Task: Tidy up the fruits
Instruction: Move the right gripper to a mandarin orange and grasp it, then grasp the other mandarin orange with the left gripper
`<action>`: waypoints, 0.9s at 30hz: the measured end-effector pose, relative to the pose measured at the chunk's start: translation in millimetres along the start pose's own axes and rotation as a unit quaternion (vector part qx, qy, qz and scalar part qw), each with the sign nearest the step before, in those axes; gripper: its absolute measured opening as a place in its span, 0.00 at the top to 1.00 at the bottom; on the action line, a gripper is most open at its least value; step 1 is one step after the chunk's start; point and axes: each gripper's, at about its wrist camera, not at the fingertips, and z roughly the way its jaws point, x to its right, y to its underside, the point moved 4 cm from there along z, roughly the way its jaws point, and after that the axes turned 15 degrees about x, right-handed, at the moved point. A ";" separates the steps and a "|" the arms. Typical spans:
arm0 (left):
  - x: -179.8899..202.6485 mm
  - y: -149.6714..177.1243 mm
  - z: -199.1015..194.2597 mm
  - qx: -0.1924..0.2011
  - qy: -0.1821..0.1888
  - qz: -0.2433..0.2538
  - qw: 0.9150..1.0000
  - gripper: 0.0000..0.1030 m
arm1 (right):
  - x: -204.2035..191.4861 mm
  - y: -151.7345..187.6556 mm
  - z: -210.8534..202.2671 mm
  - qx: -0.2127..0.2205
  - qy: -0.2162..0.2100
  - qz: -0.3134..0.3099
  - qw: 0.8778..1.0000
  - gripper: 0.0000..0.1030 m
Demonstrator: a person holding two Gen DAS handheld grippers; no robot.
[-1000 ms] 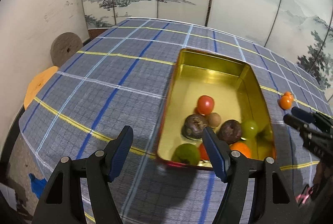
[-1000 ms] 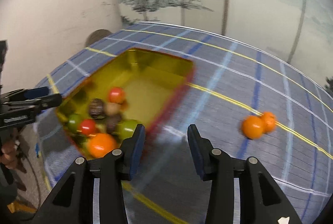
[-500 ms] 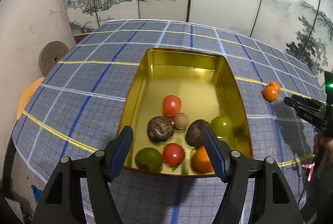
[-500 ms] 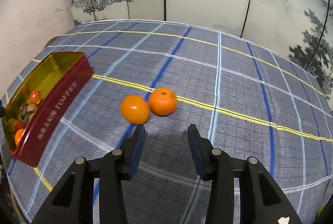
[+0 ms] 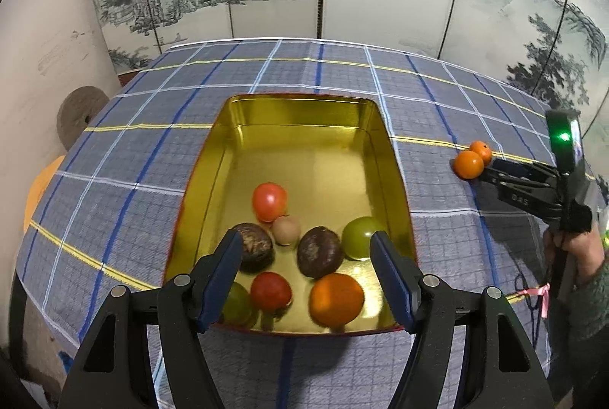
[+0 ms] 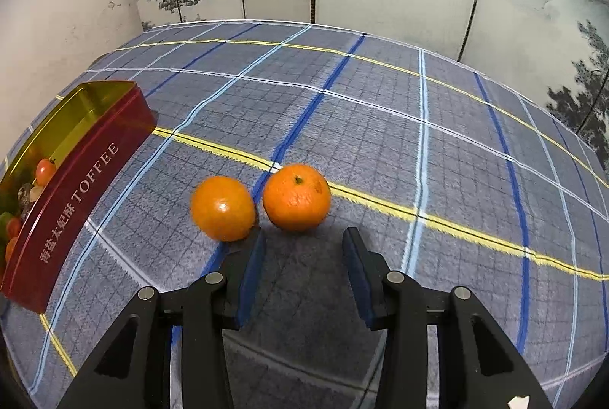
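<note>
Item: fruit sorting, two oranges outstanding. The right gripper (image 6: 300, 253) is hanging empty just short of the pair on the checked tablecloth (image 6: 437, 150), jaws parted and nothing between them; its left fingertip (image 6: 255, 241) is sitting right beside the left orange (image 6: 222, 208), and whether it is touching is not clear. The right orange (image 6: 297, 196) is lying on the yellow stripe, stem scar up, close against its neighbour with only a thin gap showing. The tin (image 6: 76, 177), red outside and gold inside, is standing well to the left of them. Seen from the other camera, the left gripper (image 5: 306, 276) is hovering released over the near end of the tin (image 5: 304, 104), gripping nothing; below it are lying two tomatoes (image 5: 269, 201), two dark wrinkled fruits (image 5: 319, 257), a small tan fruit (image 5: 286, 229), green fruits (image 5: 359, 237) and an orange fruit (image 5: 336, 299). Handling note, as a judgement: the jaws are looking narrower than either orange, so they are needing to spread before advancing. Centring on one fruit alone is advisable, since a fingertip catching the other is likely to set it rolling. The far half of the tin is lying bare and is offering the easiest drop.
</note>
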 end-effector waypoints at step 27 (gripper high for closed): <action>110.3 -12.3 33.5 -0.004 0.083 0.044 0.996 0.33 | 21.2 13.8 -14.5 0.008 0.018 0.020 1.000 0.68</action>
